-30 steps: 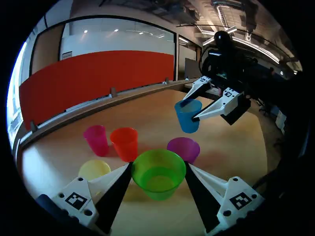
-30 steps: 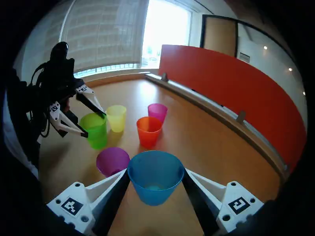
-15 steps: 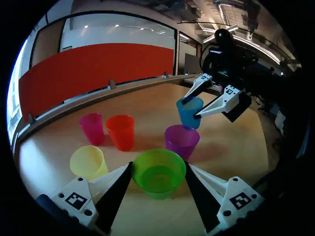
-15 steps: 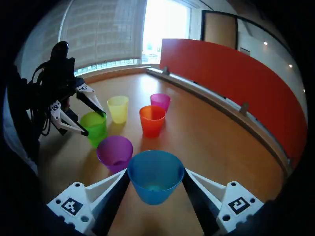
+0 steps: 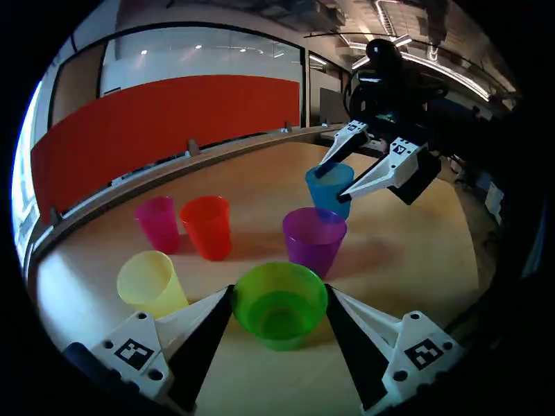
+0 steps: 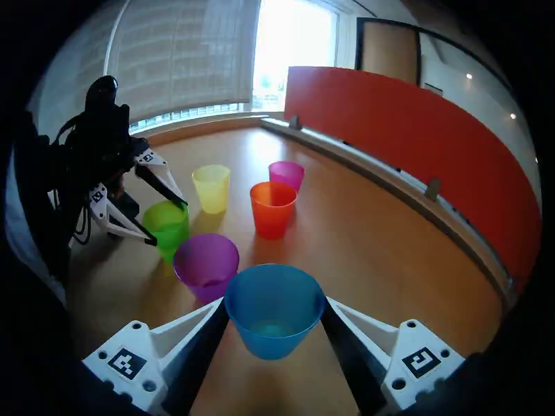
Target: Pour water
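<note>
a wooden table (image 5: 416, 236) ran along a red partition wall (image 5: 173, 118). the left gripper (image 5: 277, 291) pinched a green cup (image 5: 279, 312) upright between both fingers, just beside the purple cup (image 5: 314, 236). the right gripper (image 6: 274, 301) clamped a blue cup (image 6: 274, 319) upright, close on the purple cup's other side. an orange cup (image 5: 206, 225) stood near the purple cup, with a yellow cup (image 5: 147, 283) and a pink cup (image 5: 158, 222) farther from it. how much water either held cup carried could not be told.
</note>
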A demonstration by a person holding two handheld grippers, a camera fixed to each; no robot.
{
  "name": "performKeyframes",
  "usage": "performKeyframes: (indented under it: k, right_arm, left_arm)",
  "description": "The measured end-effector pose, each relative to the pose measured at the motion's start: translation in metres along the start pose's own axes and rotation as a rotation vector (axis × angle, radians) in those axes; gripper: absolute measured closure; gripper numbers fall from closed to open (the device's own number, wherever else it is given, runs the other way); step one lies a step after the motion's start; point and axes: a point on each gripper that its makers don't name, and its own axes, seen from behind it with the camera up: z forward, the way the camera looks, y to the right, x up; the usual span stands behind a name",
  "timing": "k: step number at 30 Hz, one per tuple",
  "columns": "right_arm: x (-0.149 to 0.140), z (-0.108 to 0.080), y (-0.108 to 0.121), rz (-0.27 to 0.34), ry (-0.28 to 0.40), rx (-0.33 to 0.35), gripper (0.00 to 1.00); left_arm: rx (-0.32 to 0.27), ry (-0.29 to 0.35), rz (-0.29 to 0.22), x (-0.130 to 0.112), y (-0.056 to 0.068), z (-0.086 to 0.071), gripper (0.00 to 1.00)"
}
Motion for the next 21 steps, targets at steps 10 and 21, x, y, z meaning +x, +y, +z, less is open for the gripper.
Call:
performKeyframes:
  k: [10, 21]
  right_arm:
    - [-0.009, 0.006, -0.007, 0.021, -0.001, 0.015, 0.07]
    - [-0.024, 0.011, -0.009, 0.044, -0.012, 0.017, 0.07]
  left_arm:
    - [0.007, 0.009, 0.002, 0.000, 0.001, 0.000, 0.08]
    - [0.010, 0.009, -0.002, -0.001, 0.000, 0.001, 0.07]
